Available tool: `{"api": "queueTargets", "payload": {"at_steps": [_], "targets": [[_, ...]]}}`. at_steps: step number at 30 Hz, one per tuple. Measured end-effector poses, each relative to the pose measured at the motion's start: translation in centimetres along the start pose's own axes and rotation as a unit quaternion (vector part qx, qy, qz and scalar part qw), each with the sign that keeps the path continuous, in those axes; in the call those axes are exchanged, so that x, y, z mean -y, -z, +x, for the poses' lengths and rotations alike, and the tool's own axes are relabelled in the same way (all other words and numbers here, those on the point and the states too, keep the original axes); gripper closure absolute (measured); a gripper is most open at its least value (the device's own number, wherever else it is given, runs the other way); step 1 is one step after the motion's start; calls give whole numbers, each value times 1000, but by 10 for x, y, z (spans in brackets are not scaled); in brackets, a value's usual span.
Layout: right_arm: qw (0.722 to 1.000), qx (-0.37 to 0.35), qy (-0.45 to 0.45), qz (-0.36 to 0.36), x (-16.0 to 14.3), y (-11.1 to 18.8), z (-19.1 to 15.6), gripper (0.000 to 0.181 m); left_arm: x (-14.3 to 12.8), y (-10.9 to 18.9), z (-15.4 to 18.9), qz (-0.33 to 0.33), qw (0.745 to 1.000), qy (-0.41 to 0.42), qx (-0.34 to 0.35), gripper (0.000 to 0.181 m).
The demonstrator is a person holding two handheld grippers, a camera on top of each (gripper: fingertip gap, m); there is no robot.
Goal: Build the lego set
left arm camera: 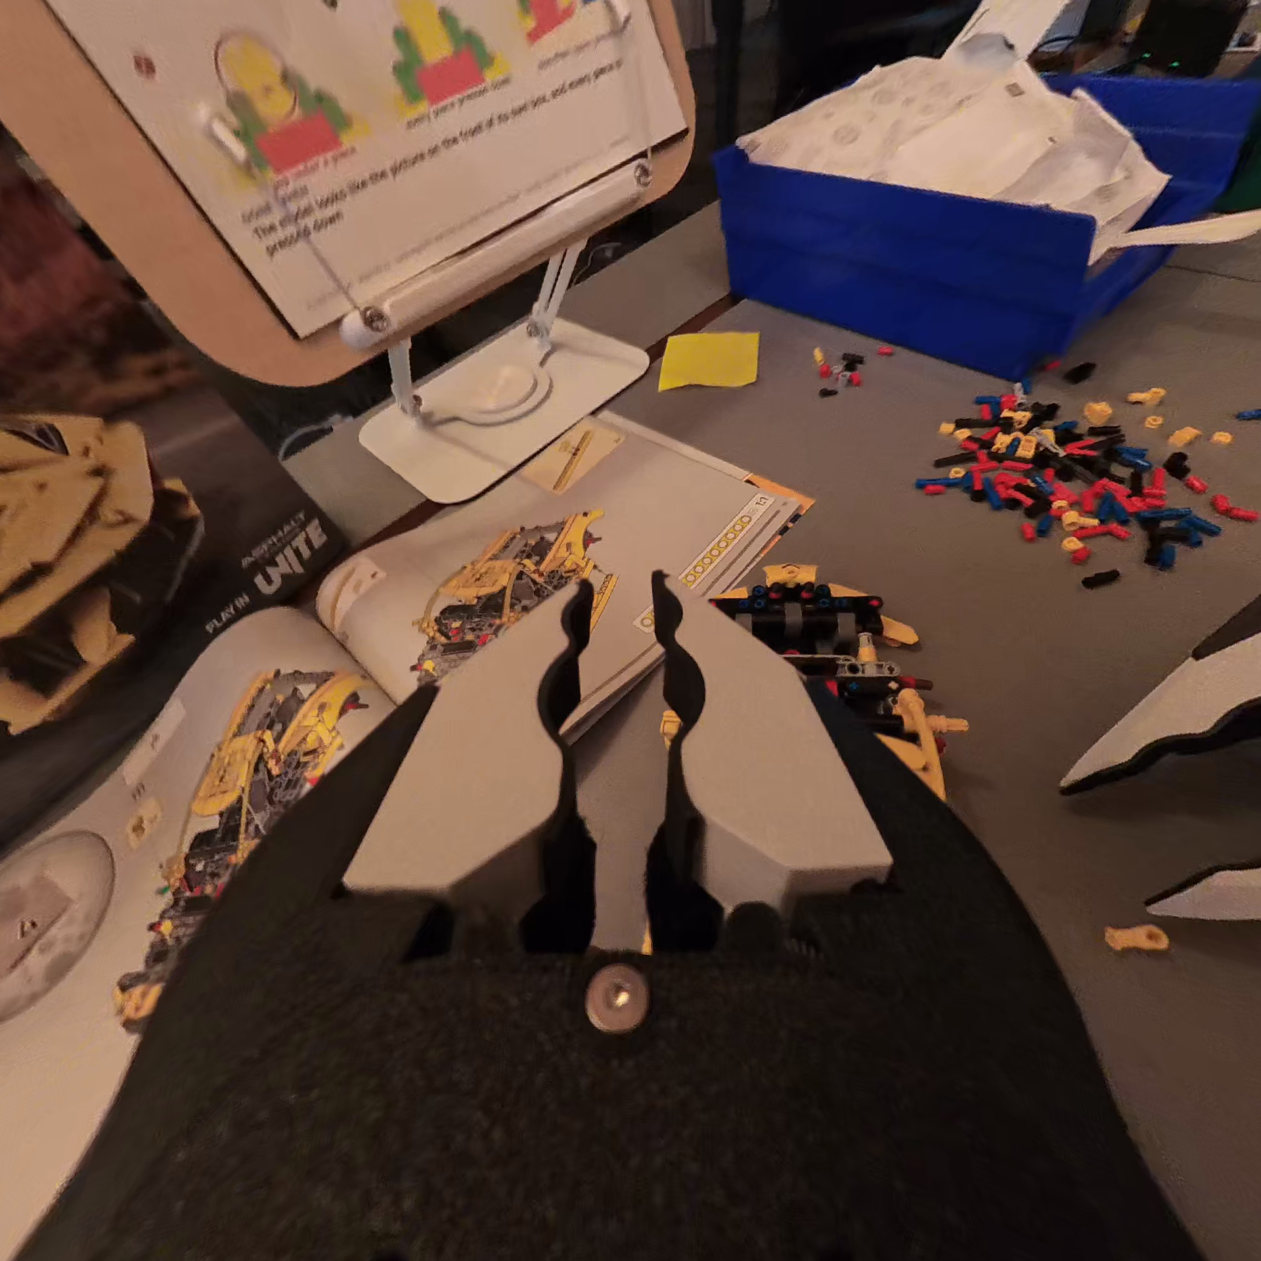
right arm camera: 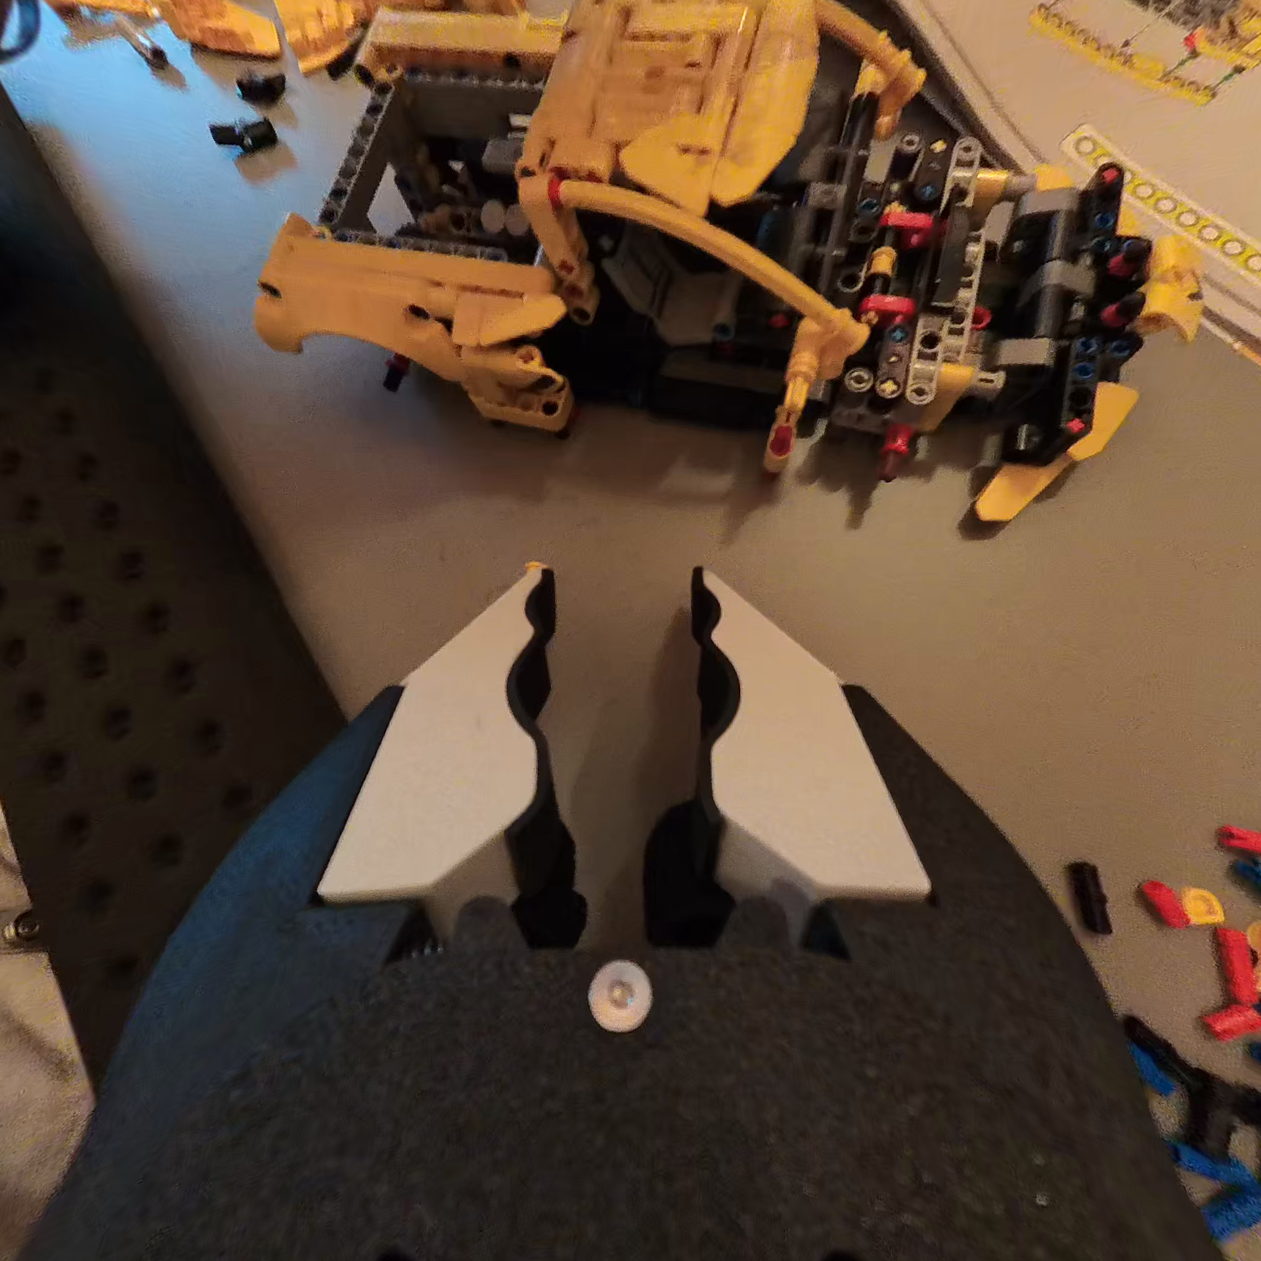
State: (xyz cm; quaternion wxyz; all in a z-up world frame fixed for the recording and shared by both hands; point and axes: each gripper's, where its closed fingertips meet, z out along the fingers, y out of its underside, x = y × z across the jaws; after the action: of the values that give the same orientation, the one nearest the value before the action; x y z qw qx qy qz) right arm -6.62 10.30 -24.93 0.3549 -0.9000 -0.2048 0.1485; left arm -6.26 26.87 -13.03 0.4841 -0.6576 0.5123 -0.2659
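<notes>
Nearest in the right wrist view, the right gripper [right arm camera: 619, 576] hangs over bare table [right arm camera: 614, 518], its fingers parted and holding nothing. Just beyond it sits the model [right arm camera: 682, 273], a half-built yellow and black vehicle with loose-looking panels on its left and a thin curved hose arching across its middle. More yellow panels [right arm camera: 225, 27] lie at the far left, and a few pins [right arm camera: 1228, 955] show at the near right edge.

The left gripper [left arm camera: 619, 593] is likewise released and empty, poised above the open manual [left arm camera: 614, 546], with the model [left arm camera: 839, 655] just to its right. A single yellow piece [left arm camera: 1136, 938] lies near on the right. Farther out is the main heap of red, blue, black and yellow pins [left arm camera: 1085, 477], then a yellow note [left arm camera: 709, 360], a stand [left arm camera: 505, 416] holding an instruction sheet, and a blue bin [left arm camera: 907, 252] stuffed with paper bags.

I'd say a next part is still to be chosen. The risks I see: the pins are tiny and tangled, so wide tips may pinch two or flick one away; pressing on the model could pop the hose or a hanging panel loose if the other gripper doesn't brace it.
</notes>
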Motion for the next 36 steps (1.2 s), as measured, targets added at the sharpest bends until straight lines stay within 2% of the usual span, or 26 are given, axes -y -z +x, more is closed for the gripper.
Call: {"api": "queueTargets", "payload": {"at_steps": [3,10,14,16,19,23,29,33,36], "targets": [[1000,-12,7,-16,0,1,-4,144,-4,3,6,4,1000,-11,-24,164],[999,-34,14,-23,-3,-3,-5,147,-6,6,17,19,994,46,-97,164],[999,-41,17,-17,-3,-2,-5,149,-15,3,6,10,995,40,-87,164],[998,-52,18,-10,-3,-1,-1,151,-17,-1,12,11,991,69,-112,164],[998,-56,14,-1,-3,1,2,150,-21,-6,18,4,991,78,-111,164],[996,-77,2,46,4,6,10,148,-25,-8,24,-8,993,55,-108,164],[983,-114,-18,143,20,22,24,146,-28,-10,25,-10,991,66,-117,164],[977,-125,-21,169,25,31,27,145,-26,-8,22,-4,990,80,-119,165],[978,-132,-12,161,23,28,28,148,-26,-7,22,-5,988,90,-124,165]]}}
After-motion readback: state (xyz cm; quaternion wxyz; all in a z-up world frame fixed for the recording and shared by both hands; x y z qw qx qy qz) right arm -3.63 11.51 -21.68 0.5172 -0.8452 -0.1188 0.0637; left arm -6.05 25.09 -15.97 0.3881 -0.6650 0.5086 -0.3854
